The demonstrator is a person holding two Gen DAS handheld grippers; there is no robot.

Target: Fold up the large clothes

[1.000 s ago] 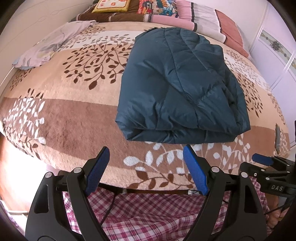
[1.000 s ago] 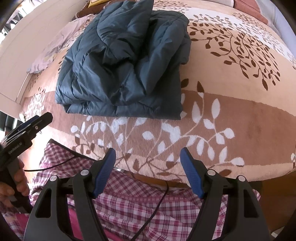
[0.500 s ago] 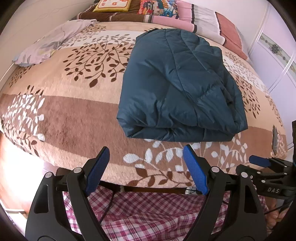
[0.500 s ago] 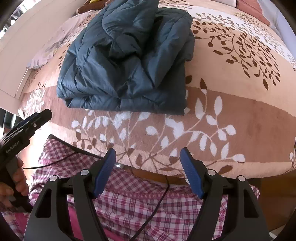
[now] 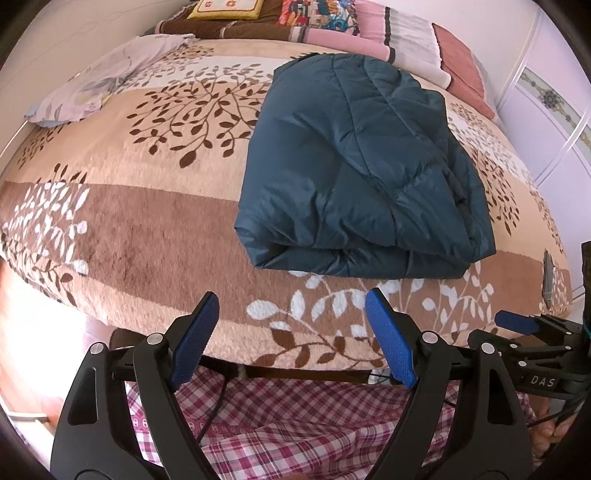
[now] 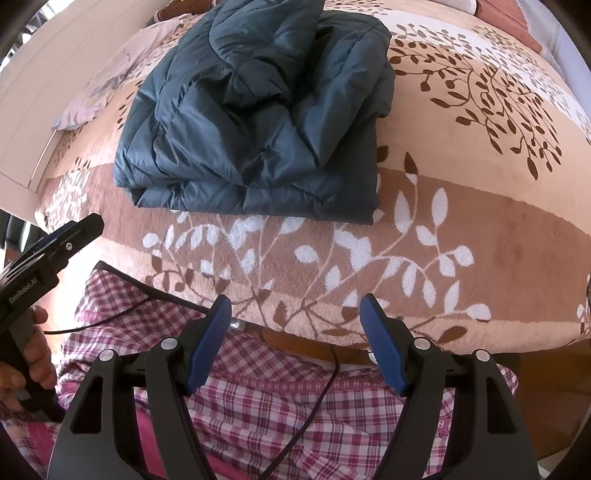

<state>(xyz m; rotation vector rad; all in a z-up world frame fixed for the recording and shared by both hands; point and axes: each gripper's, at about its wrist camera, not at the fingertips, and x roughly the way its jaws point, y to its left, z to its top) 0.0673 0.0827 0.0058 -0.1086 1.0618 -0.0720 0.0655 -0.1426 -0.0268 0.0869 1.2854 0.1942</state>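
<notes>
A: What lies along the bed, going from the left side to the right?

B: At the far left a pale floral cloth [image 5: 107, 85] lies crumpled near the bed's edge. The brown and beige blanket [image 5: 122, 206] with its leaf pattern covers the whole bed. Right of the middle sits the dark blue padded jacket [image 5: 354, 170], folded into a thick bundle, its rolled edge facing the near side of the bed. Pillows [image 5: 373, 29] are lined up behind it at the head.

A: And the claws?

B: The left gripper [image 5: 291, 341] hangs over the near edge of the blanket, just short of the jacket; its blue pads [image 5: 194, 339] stand wide apart with nothing between them. The right gripper [image 6: 295, 341] is held lower, over the person's checked trousers [image 6: 295, 398] and the blanket's edge, its jaws likewise spread and empty. A black cable [image 6: 317, 402] runs across the trousers.

A: Does either one touch the jacket?

B: No. Both are apart from it, and the jacket rests on the blanket by itself.
</notes>
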